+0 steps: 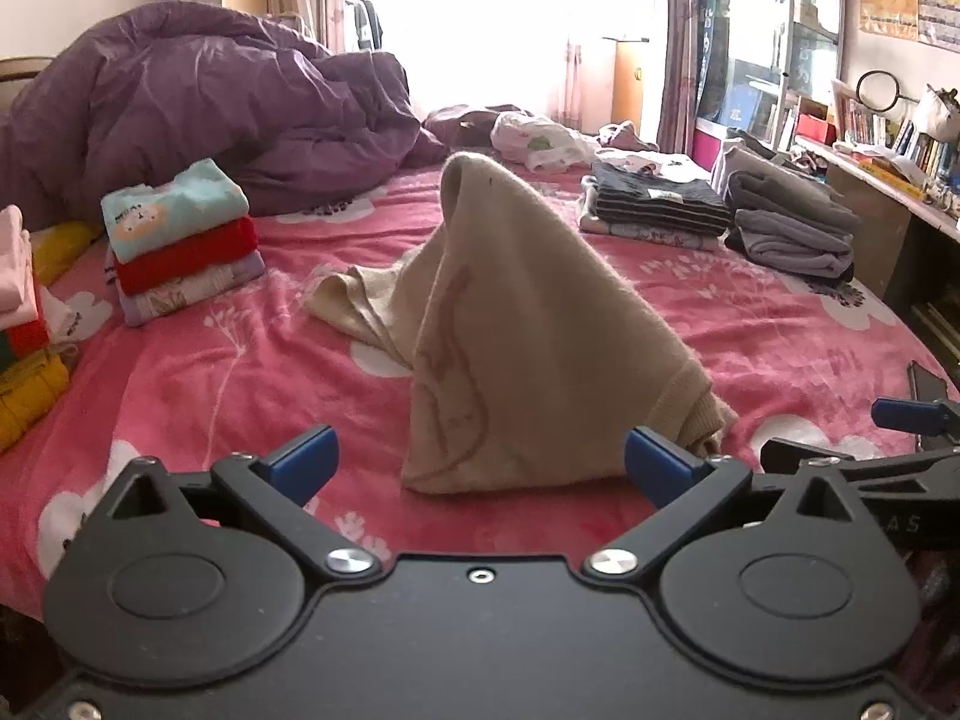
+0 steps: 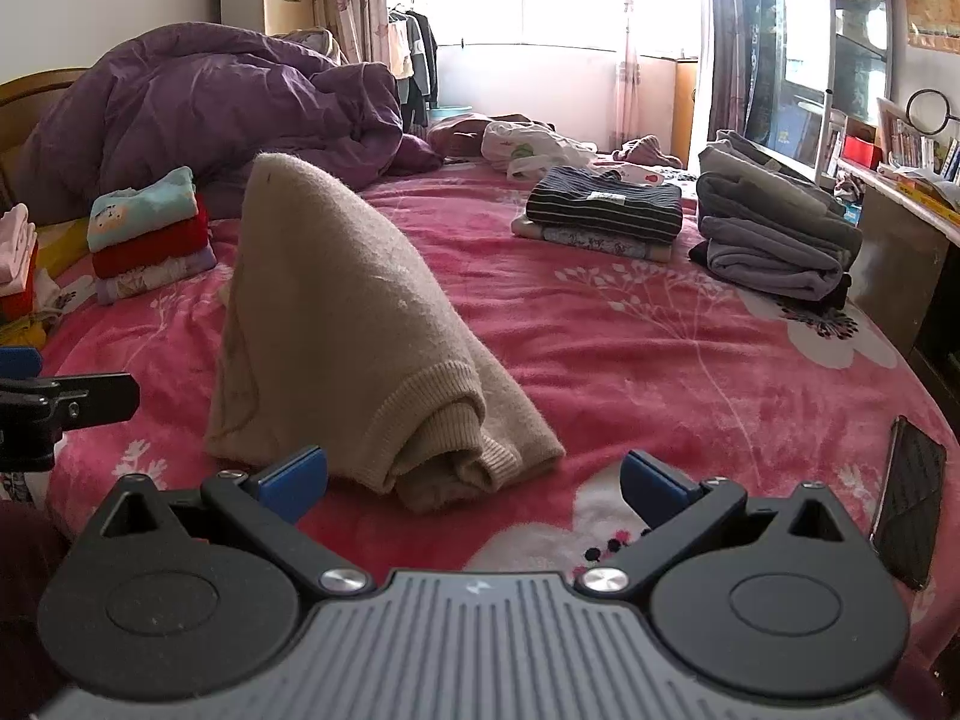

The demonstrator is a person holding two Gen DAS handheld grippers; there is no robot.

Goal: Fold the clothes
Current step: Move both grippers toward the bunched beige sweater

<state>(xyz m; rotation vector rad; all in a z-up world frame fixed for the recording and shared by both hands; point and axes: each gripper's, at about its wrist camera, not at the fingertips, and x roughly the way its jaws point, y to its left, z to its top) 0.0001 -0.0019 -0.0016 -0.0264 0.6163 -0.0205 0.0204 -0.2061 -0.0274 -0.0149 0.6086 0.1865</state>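
Note:
A beige knit sweater [image 1: 510,324] lies crumpled in a tall peak on the pink floral bedsheet [image 1: 210,372]. It also shows in the right wrist view [image 2: 336,324], with its ribbed hem rolled up near the front. My left gripper [image 1: 480,462] is open and empty, just short of the sweater's near edge. My right gripper [image 2: 474,480] is open and empty, with its left fingertip close to the rolled hem. The right gripper's fingers [image 1: 912,420] show at the right edge of the left wrist view.
Folded stacks stand around: teal, red and lilac clothes [image 1: 180,234] at left, striped dark clothes [image 1: 657,204] and grey clothes [image 1: 792,228] at right. A purple duvet [image 1: 198,102] is heaped behind. A phone [image 2: 909,498] lies at the bed's right edge. A desk [image 2: 900,228] flanks the right.

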